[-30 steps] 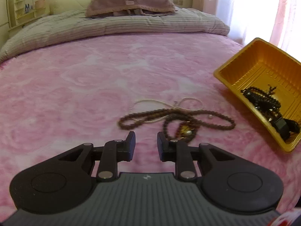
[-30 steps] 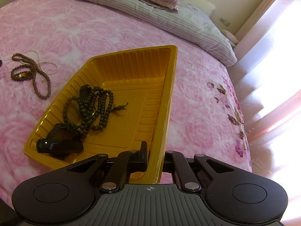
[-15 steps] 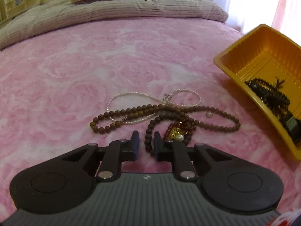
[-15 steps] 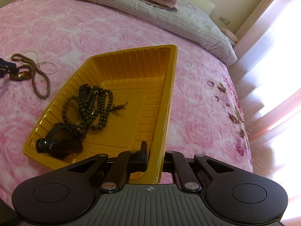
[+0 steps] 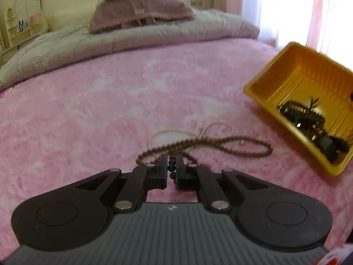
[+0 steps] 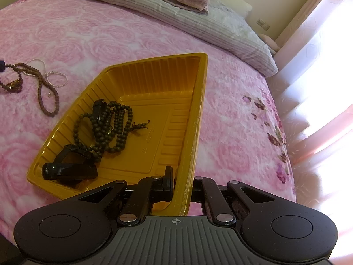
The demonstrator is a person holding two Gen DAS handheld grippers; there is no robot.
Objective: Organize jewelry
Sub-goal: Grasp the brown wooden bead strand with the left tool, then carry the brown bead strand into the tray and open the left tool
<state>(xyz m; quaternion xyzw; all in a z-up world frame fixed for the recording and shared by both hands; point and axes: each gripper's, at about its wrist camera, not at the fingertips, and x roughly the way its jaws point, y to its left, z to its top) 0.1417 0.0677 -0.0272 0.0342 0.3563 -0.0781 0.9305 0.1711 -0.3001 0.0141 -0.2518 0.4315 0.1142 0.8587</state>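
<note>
My left gripper [image 5: 171, 162] is shut on a few beads of the brown bead necklace [image 5: 242, 152], which trails off to the right across the pink bedspread. A thin pearl necklace [image 5: 220, 123] lies tangled with it just beyond. My right gripper [image 6: 181, 176] is shut on the near rim of the yellow tray [image 6: 154, 84], one finger inside and one outside. The tray holds a dark bead strand [image 6: 110, 128] and a glossy black piece [image 6: 68, 170]. In the right wrist view the brown necklace [image 6: 42, 88] and pearl necklace [image 6: 55, 77] lie left of the tray.
The pink rose-patterned bedspread [image 5: 88, 110] covers the whole bed. A striped grey quilt [image 5: 132, 42] and stacked pillows [image 5: 141, 15] lie at the far end. Bright curtains [image 6: 320, 66] hang along the bed's right side. A shelf and mirror [image 5: 24, 22] stand at the far left.
My left gripper dipped to the brown necklace, shut on its beads and has drawn up and back with them. The right gripper and the tray have stayed where they were.
</note>
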